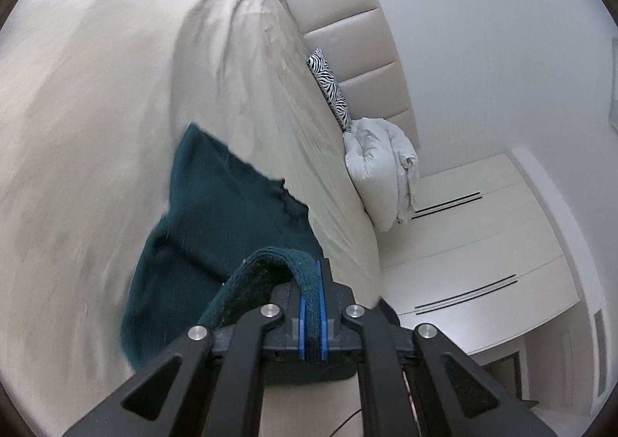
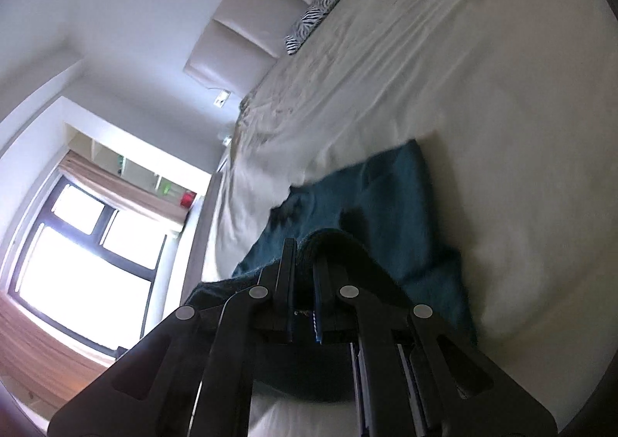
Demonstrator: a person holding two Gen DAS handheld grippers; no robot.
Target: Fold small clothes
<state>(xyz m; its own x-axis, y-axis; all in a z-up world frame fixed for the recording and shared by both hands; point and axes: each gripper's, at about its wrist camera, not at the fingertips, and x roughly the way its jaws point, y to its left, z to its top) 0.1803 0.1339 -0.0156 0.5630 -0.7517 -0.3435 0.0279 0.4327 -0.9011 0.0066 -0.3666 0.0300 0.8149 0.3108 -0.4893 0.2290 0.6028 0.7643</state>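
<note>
A dark teal knitted garment (image 1: 216, 205) lies spread on the cream bed sheet (image 1: 96, 89). My left gripper (image 1: 313, 275) is shut on a thick rolled edge of it, which arches up between the blue pads (image 1: 300, 305). In the right wrist view the same teal garment (image 2: 390, 201) stretches away over the bed sheet (image 2: 483, 89), and my right gripper (image 2: 305, 255) is shut on another raised edge of it. Both views are tilted and blurred by motion. The cloth under the grippers is hidden.
A padded beige headboard (image 1: 347, 24) stands at the bed's far end, with a zebra-print cushion (image 1: 330, 85) and a bundled white duvet (image 1: 386, 166) against it. White drawers (image 1: 483, 244) stand beside the bed. A bright window (image 2: 85, 244) lies to the other side.
</note>
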